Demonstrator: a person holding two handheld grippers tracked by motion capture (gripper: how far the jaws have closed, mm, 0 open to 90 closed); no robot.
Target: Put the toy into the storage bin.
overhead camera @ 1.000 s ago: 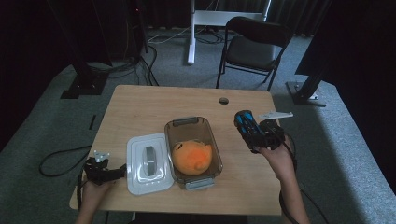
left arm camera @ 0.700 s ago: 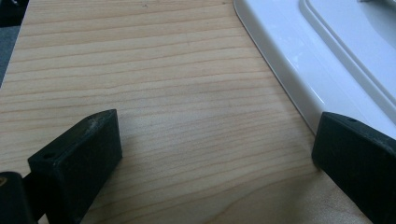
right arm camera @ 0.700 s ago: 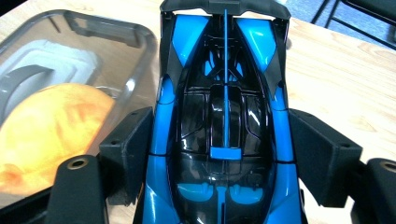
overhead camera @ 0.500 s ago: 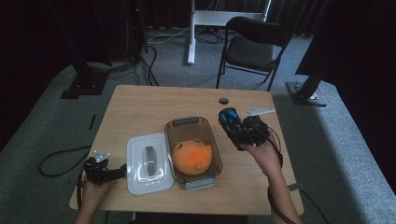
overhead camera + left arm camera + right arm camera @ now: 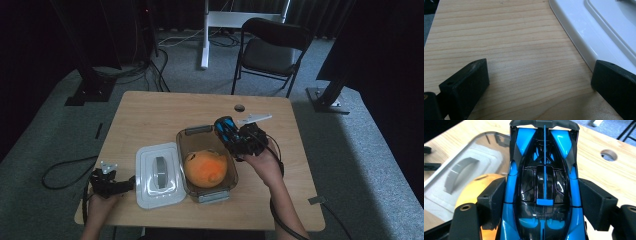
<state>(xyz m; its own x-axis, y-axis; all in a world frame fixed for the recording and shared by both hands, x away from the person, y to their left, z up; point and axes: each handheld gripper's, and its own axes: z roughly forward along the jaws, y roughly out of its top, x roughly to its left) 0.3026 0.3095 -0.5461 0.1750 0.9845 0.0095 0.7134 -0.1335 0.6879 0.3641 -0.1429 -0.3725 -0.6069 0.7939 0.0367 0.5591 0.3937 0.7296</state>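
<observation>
Between the right gripper's (image 5: 544, 202) pads, the blue car (image 5: 544, 182) is being pinched by its flanks and carried over the bin (image 5: 186, 137), presumably for stowing beside the orange ball (image 5: 204, 169), while the left gripper (image 5: 537, 82) is resting spread beside the lid (image 5: 599, 32).

Right tongs (image 5: 226, 131) clamped — left tongs (image 5: 131, 183) agape.
</observation>
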